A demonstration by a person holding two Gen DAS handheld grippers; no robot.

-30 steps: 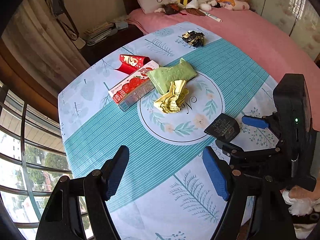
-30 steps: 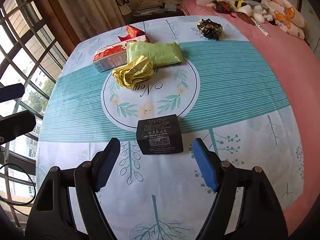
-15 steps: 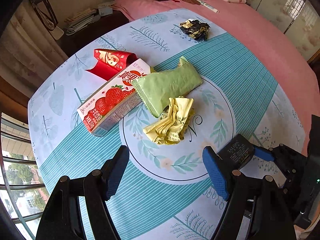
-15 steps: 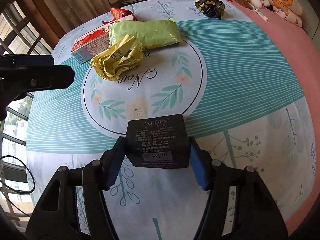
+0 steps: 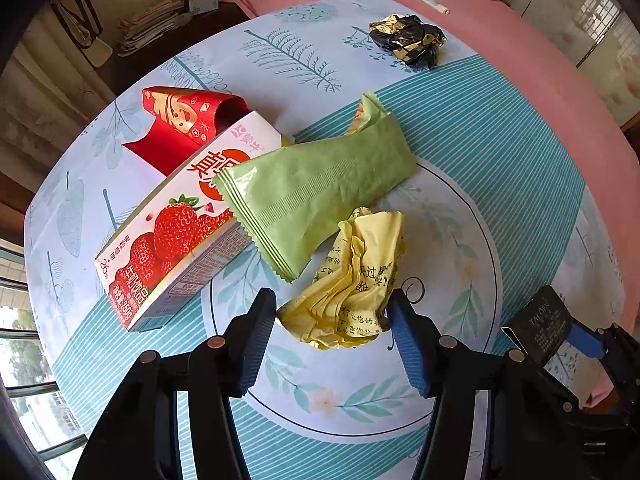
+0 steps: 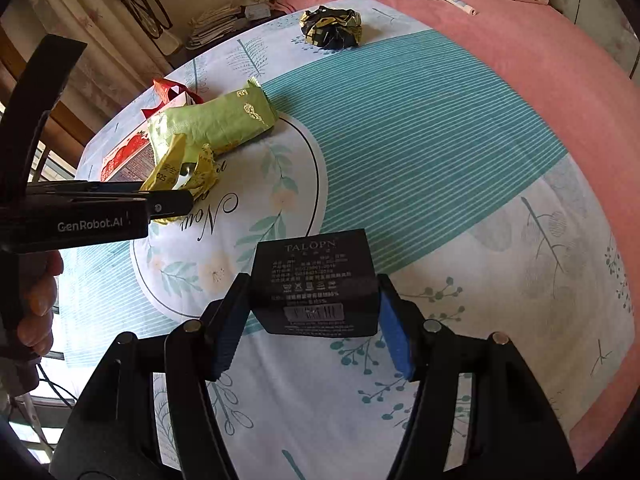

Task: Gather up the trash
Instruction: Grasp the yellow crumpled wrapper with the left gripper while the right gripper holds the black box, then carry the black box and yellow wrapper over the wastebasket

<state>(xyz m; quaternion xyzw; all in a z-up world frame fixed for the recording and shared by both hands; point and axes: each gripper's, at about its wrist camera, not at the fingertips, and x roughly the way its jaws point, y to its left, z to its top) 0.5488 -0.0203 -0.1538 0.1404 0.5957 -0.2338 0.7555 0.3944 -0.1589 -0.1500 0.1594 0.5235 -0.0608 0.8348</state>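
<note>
On the leaf-print tablecloth (image 5: 500, 128): right gripper (image 6: 312, 316) clamped on the black box (image 6: 316, 280), left gripper (image 5: 332, 344) closing around the crumpled yellow wrapper (image 5: 352, 280), pads seemingly not yet pressing; next, probably, finishing the squeeze and lifting both clear.

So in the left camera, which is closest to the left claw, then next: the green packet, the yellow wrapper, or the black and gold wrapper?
1. Yellow wrapper, between the claw's fingers.
2. Green packet, just behind it.
3. Black and gold wrapper, far back.
</note>
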